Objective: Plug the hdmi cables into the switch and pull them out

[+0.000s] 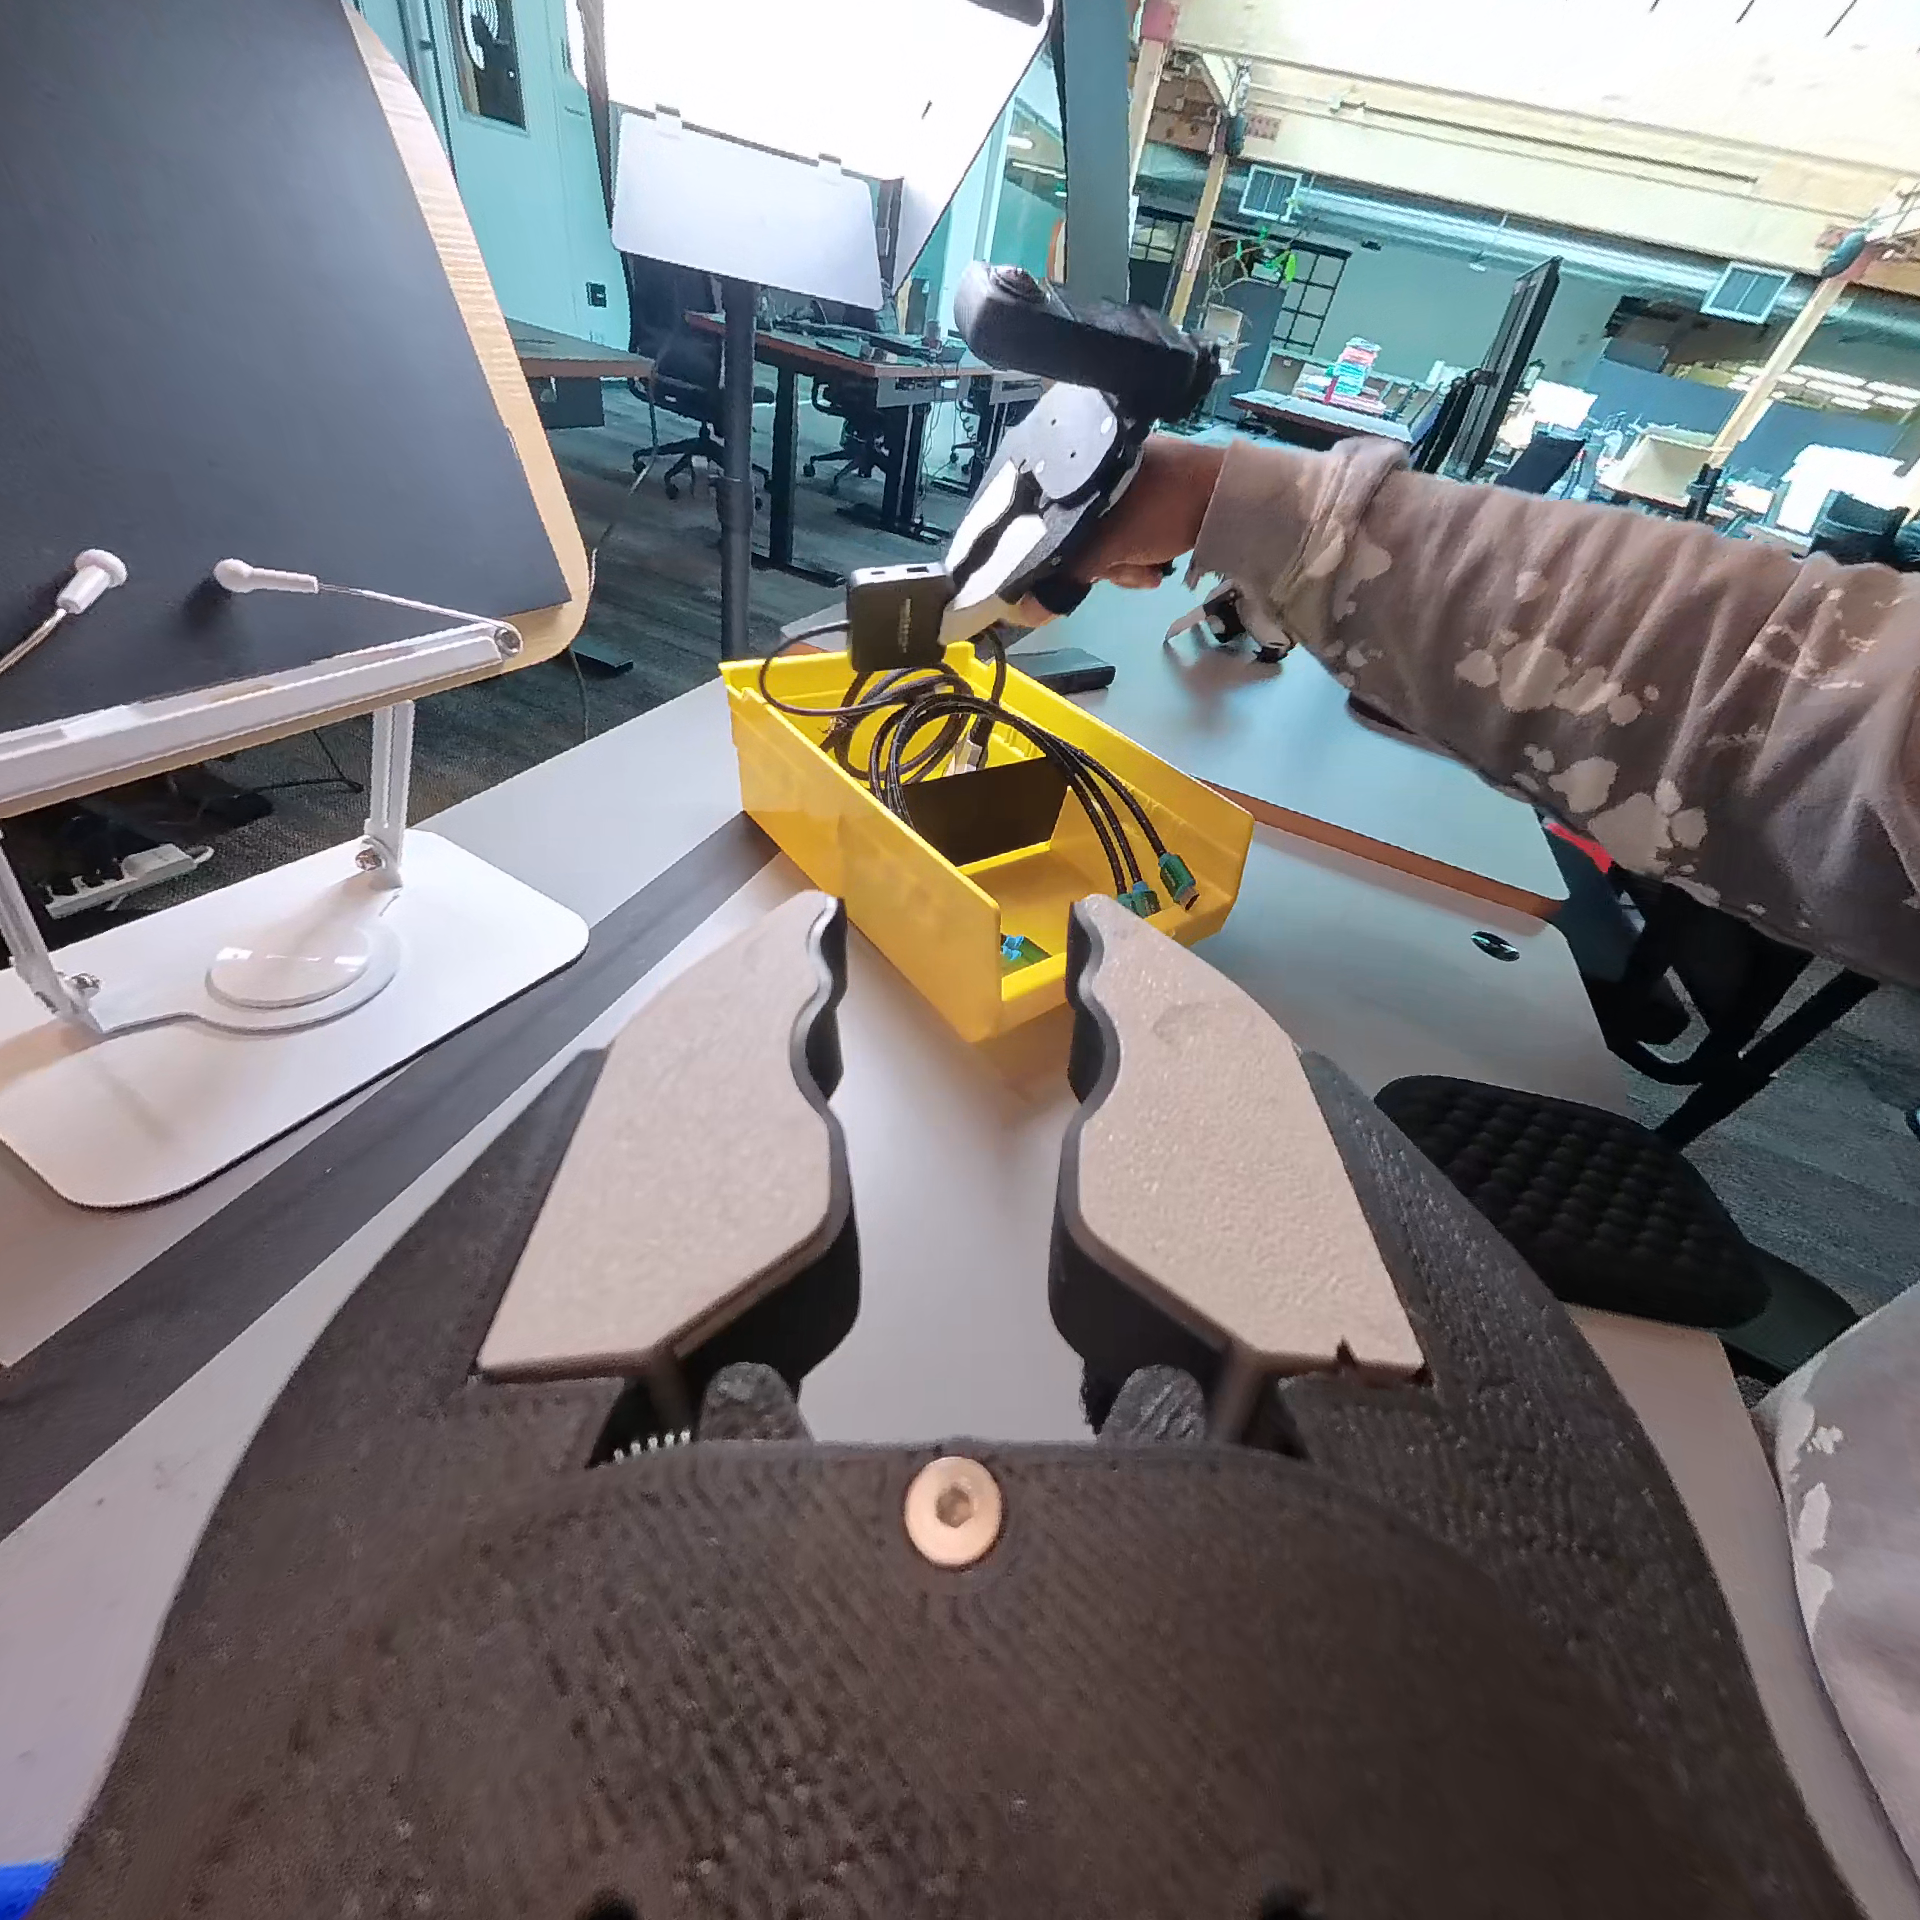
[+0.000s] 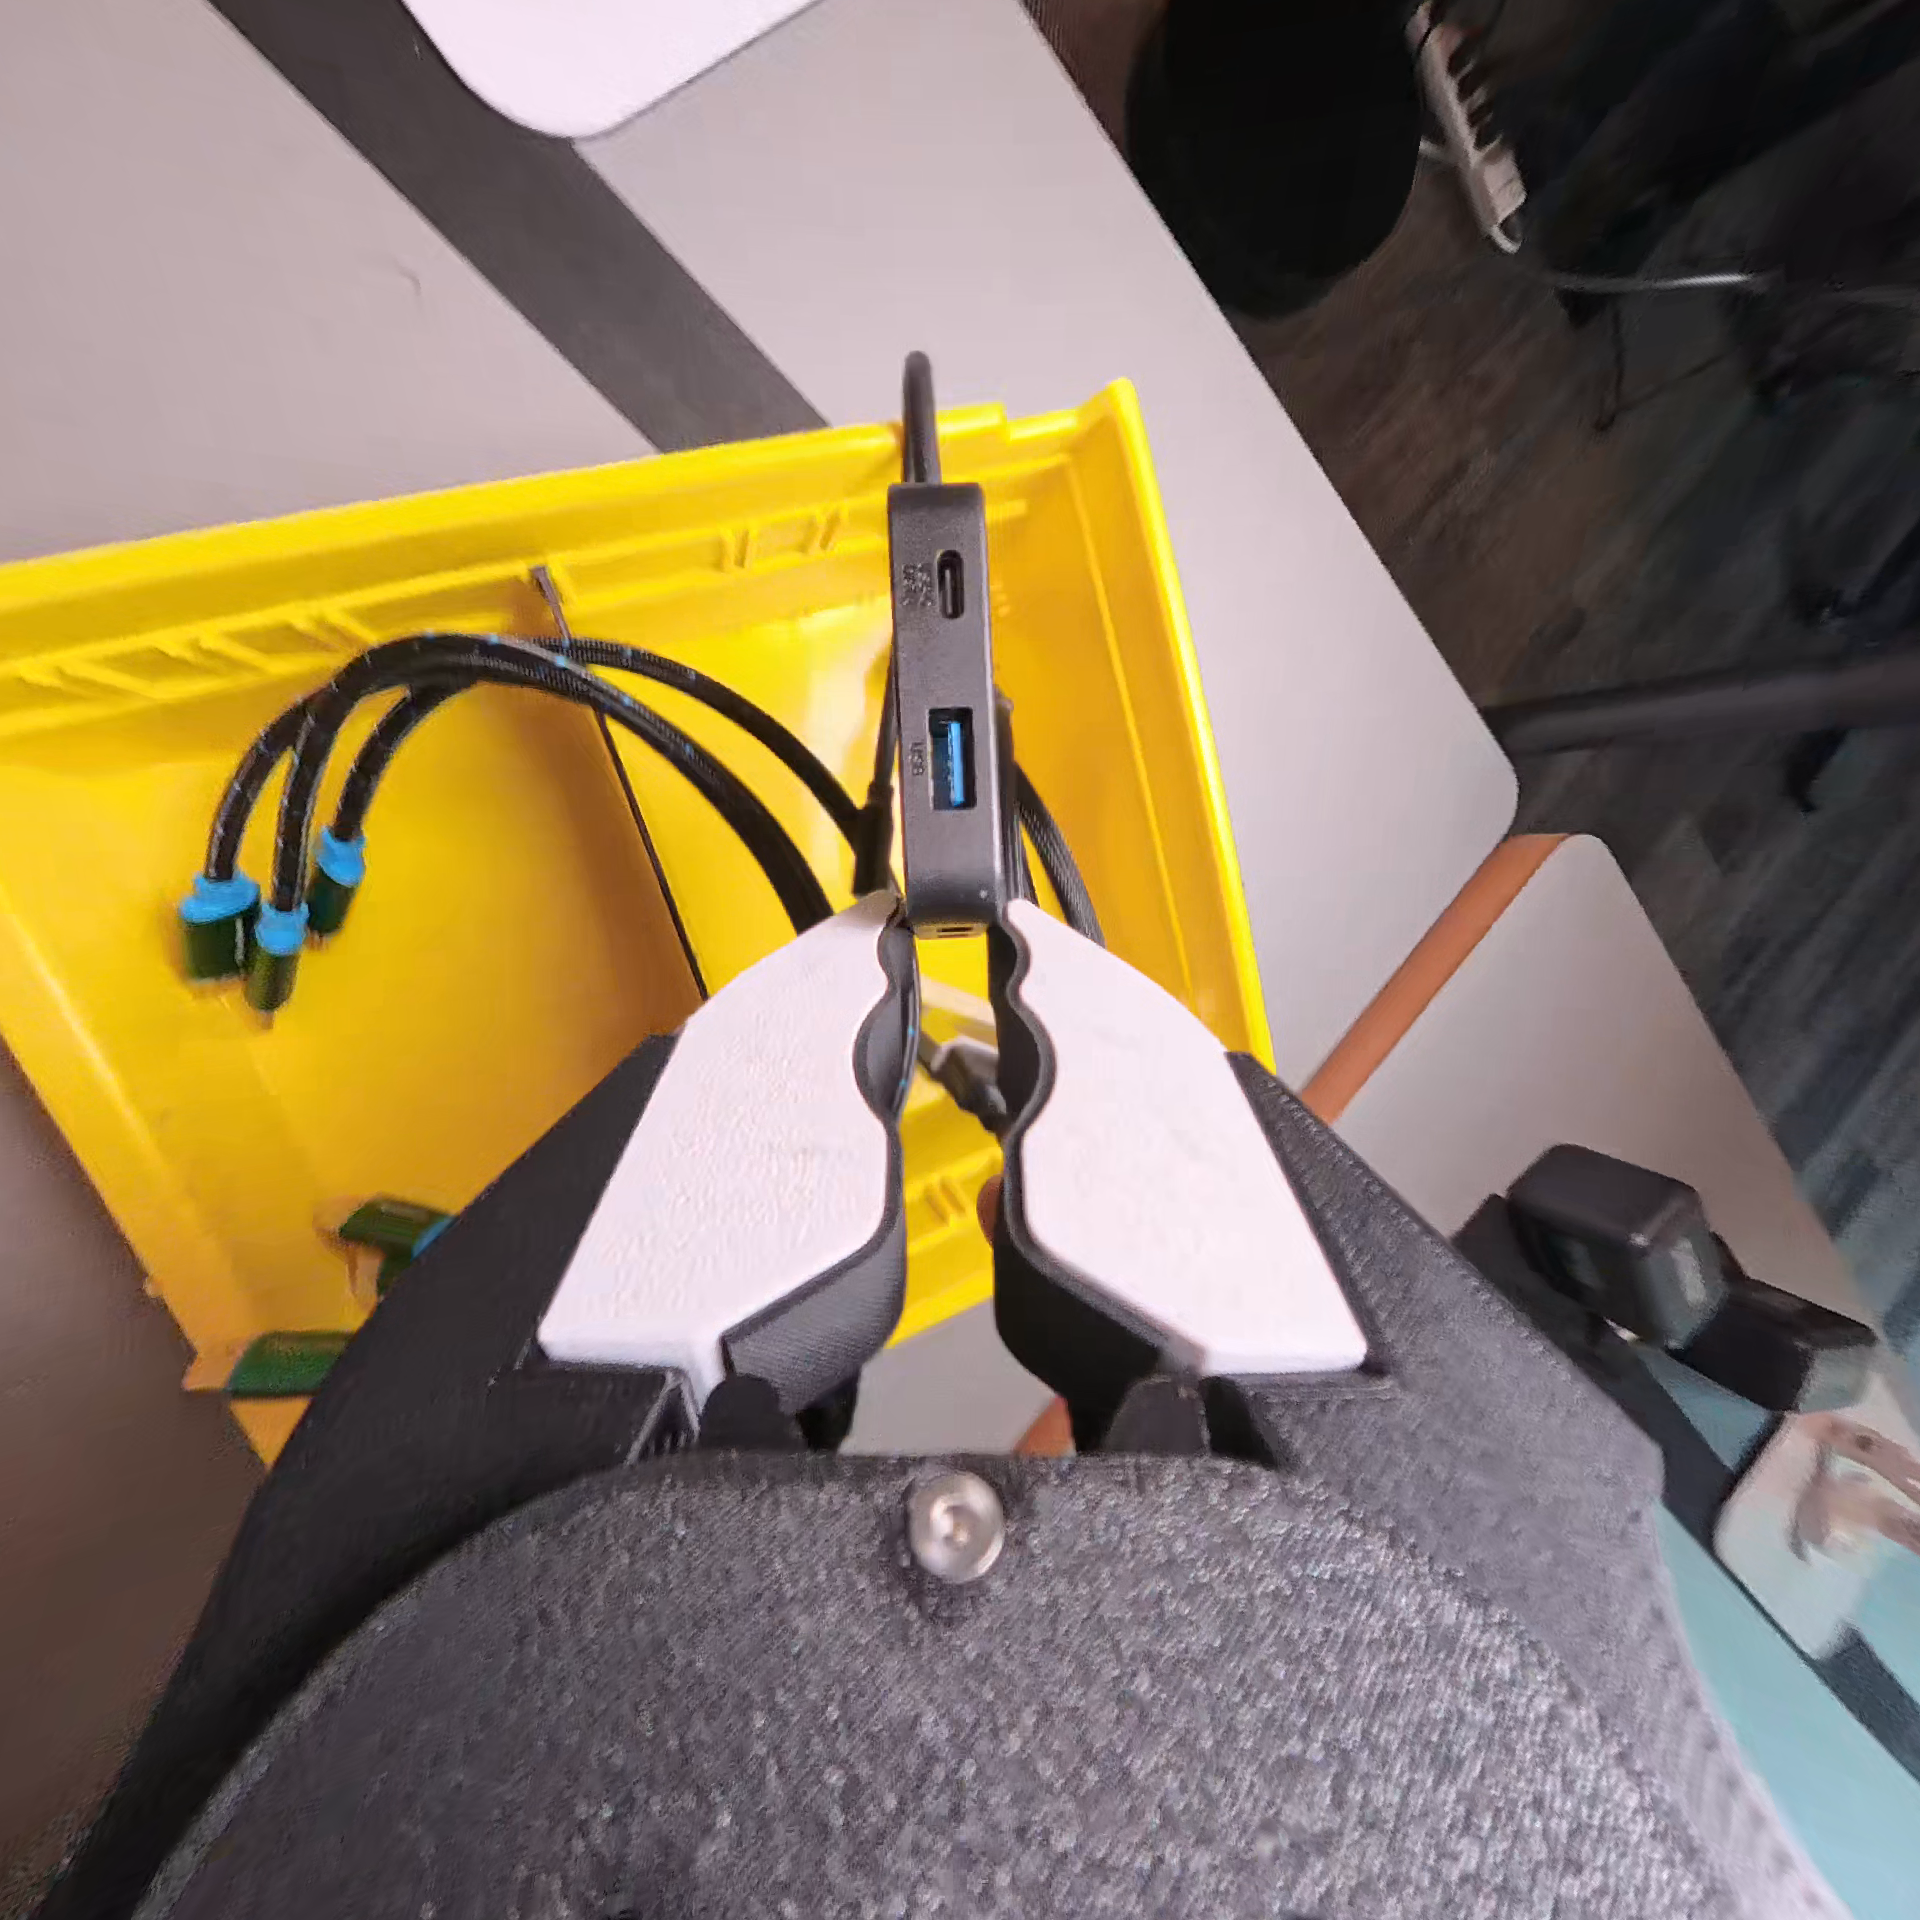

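Note:
My right gripper (image 2: 951, 920) is shut on the end of a small black switch (image 2: 948, 717) and holds it above the yellow bin (image 2: 436, 530); in the left wrist view the switch (image 1: 896, 615) hangs over the bin's far end, held by the right gripper (image 1: 961, 623). Three black braided cables with blue-collared plugs (image 2: 260, 925) lie in the bin, also seen in the left wrist view (image 1: 1148, 888). My left gripper (image 1: 956, 925) is open and empty, low over the table just in front of the bin (image 1: 883, 883).
A white stand (image 1: 281, 997) holding a dark board stands at the left. A black divider (image 1: 982, 805) sits inside the bin. A black chair seat (image 1: 1558, 1184) is at the right, past the table edge. A black camera block (image 2: 1652, 1268) lies on the neighbouring table.

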`<state>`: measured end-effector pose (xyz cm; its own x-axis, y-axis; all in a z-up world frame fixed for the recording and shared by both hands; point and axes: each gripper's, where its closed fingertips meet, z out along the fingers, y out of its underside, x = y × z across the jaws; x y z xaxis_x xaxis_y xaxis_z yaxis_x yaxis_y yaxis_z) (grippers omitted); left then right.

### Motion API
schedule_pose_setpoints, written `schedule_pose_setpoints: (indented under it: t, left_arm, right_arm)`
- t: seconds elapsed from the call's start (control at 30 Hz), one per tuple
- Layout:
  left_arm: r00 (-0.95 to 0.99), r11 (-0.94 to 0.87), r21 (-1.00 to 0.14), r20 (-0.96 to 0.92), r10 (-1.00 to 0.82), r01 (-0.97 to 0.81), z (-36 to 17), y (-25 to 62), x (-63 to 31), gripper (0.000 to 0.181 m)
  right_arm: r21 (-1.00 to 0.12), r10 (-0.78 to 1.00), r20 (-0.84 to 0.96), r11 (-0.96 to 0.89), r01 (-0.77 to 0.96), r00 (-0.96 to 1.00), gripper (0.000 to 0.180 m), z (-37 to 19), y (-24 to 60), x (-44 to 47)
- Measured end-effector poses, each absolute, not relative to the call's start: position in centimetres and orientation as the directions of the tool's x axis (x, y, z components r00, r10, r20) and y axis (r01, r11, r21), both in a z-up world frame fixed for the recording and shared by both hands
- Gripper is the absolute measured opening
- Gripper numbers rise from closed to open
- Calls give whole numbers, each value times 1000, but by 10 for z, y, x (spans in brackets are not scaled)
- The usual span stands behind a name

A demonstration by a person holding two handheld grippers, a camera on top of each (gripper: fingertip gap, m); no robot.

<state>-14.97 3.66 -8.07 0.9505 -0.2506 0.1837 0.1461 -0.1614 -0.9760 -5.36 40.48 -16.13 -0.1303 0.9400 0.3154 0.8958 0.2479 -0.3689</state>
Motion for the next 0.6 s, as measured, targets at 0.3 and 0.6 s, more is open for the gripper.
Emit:
schedule_pose_setpoints:
  t: [0.3,0.6]
  left_arm:
    - [953,-160,-976,185,-241,149,-80,36,-154,40]
    - [965,-162,-978,163,-206,131,-78,33,-160,41]
  right_arm:
    - [-102,884,419,271,957,-205,14,-182,422,-23]
    - [-130,904,388,246,960,-180,30,-172,421,-14]
